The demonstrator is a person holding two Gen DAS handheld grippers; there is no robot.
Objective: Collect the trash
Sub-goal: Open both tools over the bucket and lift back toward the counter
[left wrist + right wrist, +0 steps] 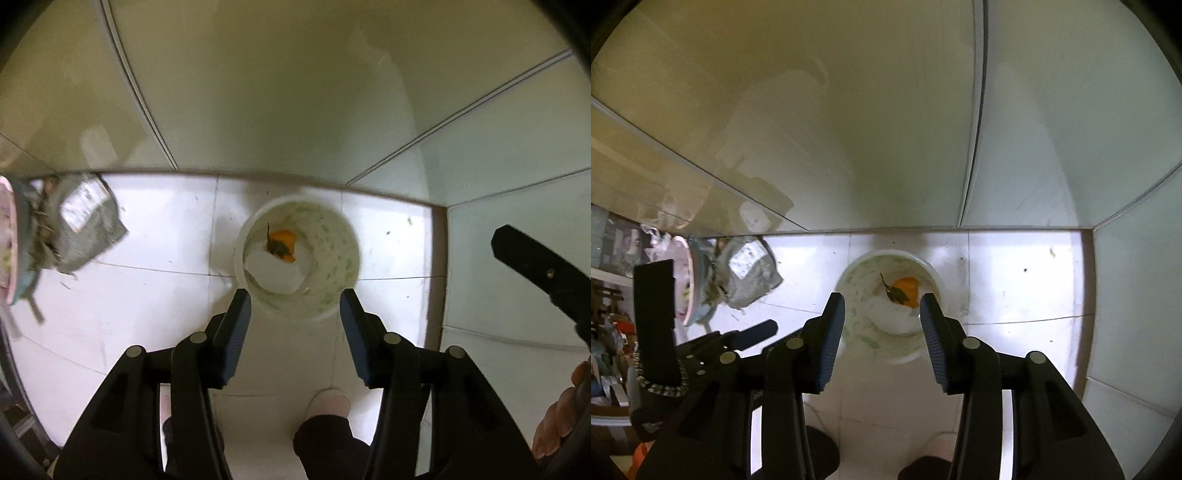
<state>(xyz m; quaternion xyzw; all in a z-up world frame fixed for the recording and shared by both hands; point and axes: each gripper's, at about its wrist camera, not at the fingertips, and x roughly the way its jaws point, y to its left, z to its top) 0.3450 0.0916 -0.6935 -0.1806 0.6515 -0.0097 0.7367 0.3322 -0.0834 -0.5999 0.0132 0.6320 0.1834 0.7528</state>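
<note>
On floor by the wall sits the bin (297, 258), peel (283, 245) and tissue (275, 273) inside; I hover left gripper (295, 304) and right gripper (882, 308) above, both wide open, empty, ready to drop or grab; bag (86, 221) lies left.

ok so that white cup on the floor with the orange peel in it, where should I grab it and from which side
Grip the cup across its outer wall just below the rim, coming straight down from above. It stands upright with its round mouth open to the left claw, whose open fingers already sit on either side of its near edge. Avoid pinching the thin rim alone; it looks likely to buckle.
</note>
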